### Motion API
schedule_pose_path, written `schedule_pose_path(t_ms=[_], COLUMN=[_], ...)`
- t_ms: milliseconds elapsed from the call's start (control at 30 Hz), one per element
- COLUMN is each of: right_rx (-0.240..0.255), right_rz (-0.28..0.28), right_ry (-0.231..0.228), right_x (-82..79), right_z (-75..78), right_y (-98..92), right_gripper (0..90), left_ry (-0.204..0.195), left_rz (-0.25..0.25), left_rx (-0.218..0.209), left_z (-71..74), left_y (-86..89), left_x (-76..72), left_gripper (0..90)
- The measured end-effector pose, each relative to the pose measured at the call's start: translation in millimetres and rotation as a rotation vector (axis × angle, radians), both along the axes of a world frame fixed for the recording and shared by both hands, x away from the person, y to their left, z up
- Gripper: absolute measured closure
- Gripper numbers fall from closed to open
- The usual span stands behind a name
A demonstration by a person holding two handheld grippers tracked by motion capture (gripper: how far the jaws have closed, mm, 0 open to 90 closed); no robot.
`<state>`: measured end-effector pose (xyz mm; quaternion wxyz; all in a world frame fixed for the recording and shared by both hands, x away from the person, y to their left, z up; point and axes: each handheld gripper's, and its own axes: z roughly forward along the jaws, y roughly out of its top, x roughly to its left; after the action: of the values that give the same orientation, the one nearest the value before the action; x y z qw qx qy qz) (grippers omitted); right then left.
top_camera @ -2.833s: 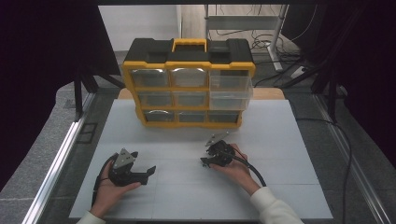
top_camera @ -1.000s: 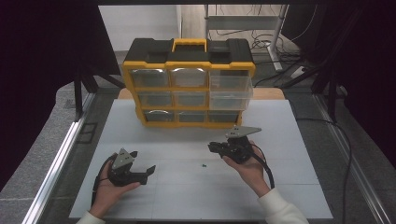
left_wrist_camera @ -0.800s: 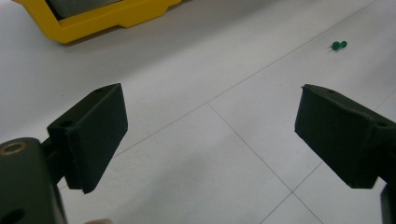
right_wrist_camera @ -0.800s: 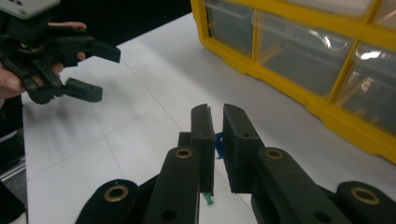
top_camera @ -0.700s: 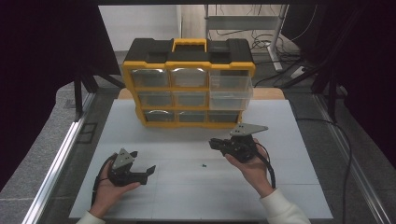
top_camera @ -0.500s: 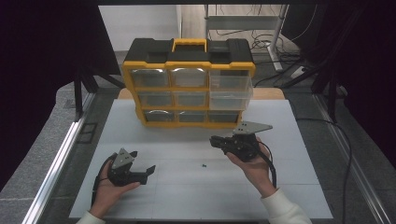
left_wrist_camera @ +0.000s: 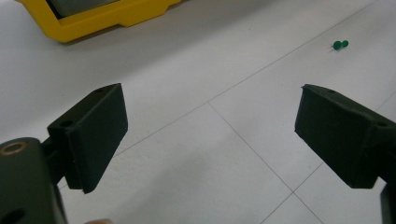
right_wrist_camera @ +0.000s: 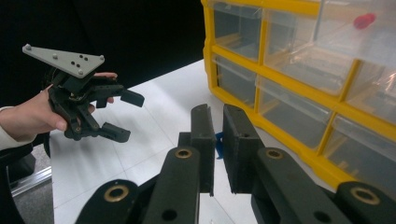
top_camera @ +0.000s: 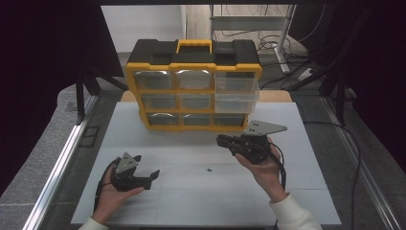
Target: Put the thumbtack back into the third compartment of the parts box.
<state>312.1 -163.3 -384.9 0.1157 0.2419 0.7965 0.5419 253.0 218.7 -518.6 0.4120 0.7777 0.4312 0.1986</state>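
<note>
My right gripper (top_camera: 225, 142) hangs above the table in front of the organizer's bottom right drawers and points left. Its jaws are shut on a small blue piece (right_wrist_camera: 218, 139), of which just a sliver shows between the pads in the right gripper view, where the right gripper (right_wrist_camera: 217, 114) faces the drawers. A green push pin (top_camera: 209, 169) lies loose on the white table; it is also the green pin (left_wrist_camera: 340, 45) ahead of my left gripper (left_wrist_camera: 210, 135). That left gripper (top_camera: 146, 168) rests low at the table's front left, open and holding nothing; the left gripper (right_wrist_camera: 126, 116) shows across the table too.
A yellow and black organizer (top_camera: 194, 67) with clear drawers stands at the back of the white table (top_camera: 297, 191). One upper drawer holds a red piece (right_wrist_camera: 364, 20). Cables trail from both grippers. Dark curtains flank the table.
My right gripper has risen off the table and drifted right toward the organizer, jaws staying shut. The left gripper and the green pin have not moved.
</note>
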Motion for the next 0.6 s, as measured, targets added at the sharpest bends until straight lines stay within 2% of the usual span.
schedule_pose_path(t_ms=[300,600], right_rx=[0.038,0.074], right_rz=[0.006,0.024], right_ry=[-0.023,-0.058], right_x=[0.5,3.4], right_z=[12.6,26.4], right_y=[1.6,12.3], right_gripper=[82.5,82.5], left_ry=[-0.002,0.000], left_rz=[-0.001,-0.004], left_rx=[0.000,0.004], left_z=[0.3,0.1], left_y=[-0.2,-1.0], left_x=[-0.1,0.0], left_gripper=[10.0,10.0])
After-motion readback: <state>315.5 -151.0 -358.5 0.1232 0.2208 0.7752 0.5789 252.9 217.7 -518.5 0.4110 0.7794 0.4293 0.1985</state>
